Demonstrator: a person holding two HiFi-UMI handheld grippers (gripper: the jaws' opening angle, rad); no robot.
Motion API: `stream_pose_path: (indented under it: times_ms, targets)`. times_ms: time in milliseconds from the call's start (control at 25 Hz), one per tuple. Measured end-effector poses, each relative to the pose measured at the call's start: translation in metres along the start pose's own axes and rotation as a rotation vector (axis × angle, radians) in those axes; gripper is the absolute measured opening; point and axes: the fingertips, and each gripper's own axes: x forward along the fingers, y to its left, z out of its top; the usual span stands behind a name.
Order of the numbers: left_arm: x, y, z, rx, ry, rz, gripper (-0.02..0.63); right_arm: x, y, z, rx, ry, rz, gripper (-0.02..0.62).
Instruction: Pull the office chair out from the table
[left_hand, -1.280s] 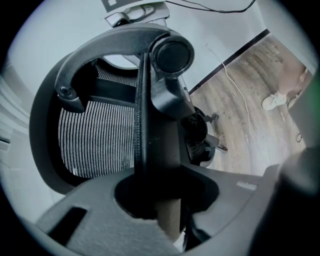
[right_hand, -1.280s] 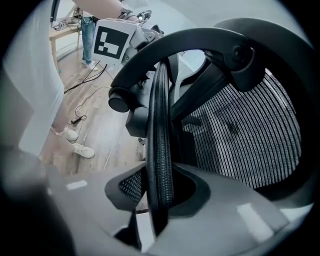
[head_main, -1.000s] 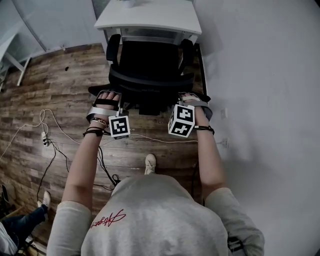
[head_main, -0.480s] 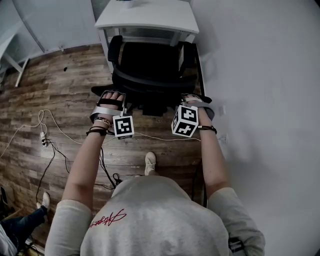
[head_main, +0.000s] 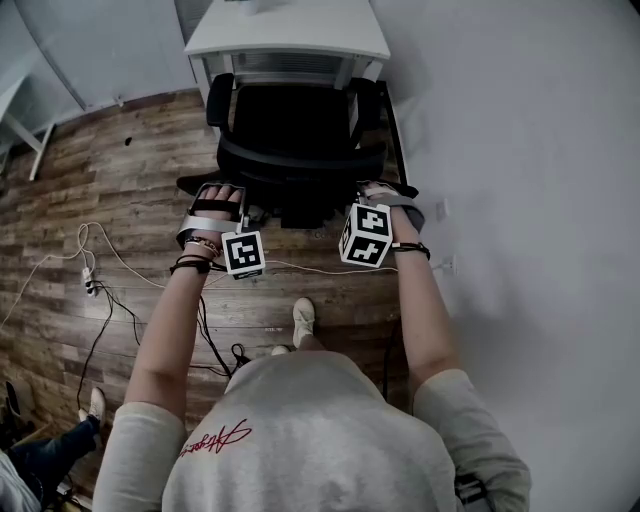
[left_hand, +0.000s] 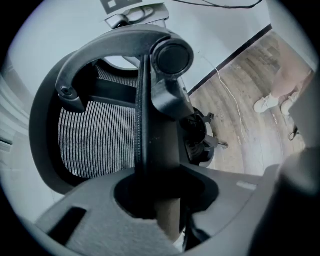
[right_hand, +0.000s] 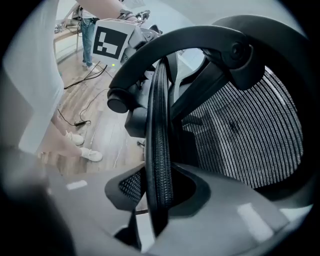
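A black mesh office chair (head_main: 295, 125) stands with its seat toward the white table (head_main: 290, 35), backrest toward me. My left gripper (head_main: 224, 190) is shut on the left end of the backrest's top rim. My right gripper (head_main: 374, 192) is shut on the right end. In the left gripper view the dark backrest rim (left_hand: 150, 150) runs straight down between the jaws of the left gripper (left_hand: 160, 205). In the right gripper view the mesh-edged rim (right_hand: 159, 150) is clamped the same way in the right gripper (right_hand: 160, 192). The fingertips themselves are hidden by the gripper bodies.
A white wall (head_main: 520, 150) runs close along the chair's right side. Cables (head_main: 110, 260) trail over the wooden floor (head_main: 110, 180) at the left, with a power strip (head_main: 88, 285). My white shoe (head_main: 303, 320) stands just behind the chair. Another person's leg (head_main: 45, 450) shows bottom left.
The chair, with both grippers still clamped on its backrest, has rolled a little away from the table toward me. The grips are unchanged.
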Motion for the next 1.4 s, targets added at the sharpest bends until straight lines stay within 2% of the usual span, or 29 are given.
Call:
stream_pose_path:
  times_ms: [360,440,600,920,1120,1400]
  targets:
    - [-0.011,0.013,-0.004,0.007,-0.017,0.020,0.091,-0.007,0.001,0.009,0.021,-0.003,0.025,0.103]
    - [-0.021,-0.004,-0.009,-0.005,-0.014,0.030,0.091,-0.010,0.017,0.017,0.017,-0.003,0.019,0.103]
    - [-0.045,-0.014,-0.005,-0.088,-0.068,0.095,0.092,-0.017,0.042,0.028,0.009,-0.006,0.015,0.103]
    - [-0.097,-0.071,-0.013,-0.082,-0.069,0.110,0.092,-0.031,0.113,0.050,0.007,-0.007,0.004,0.103]
    - [-0.096,-0.058,-0.011,-0.086,-0.072,0.089,0.094,-0.039,0.097,0.048,-0.006,-0.014,0.015,0.103]
    - [-0.117,-0.068,-0.015,-0.091,-0.078,0.084,0.095,-0.051,0.111,0.056,-0.014,-0.016,0.027,0.103]
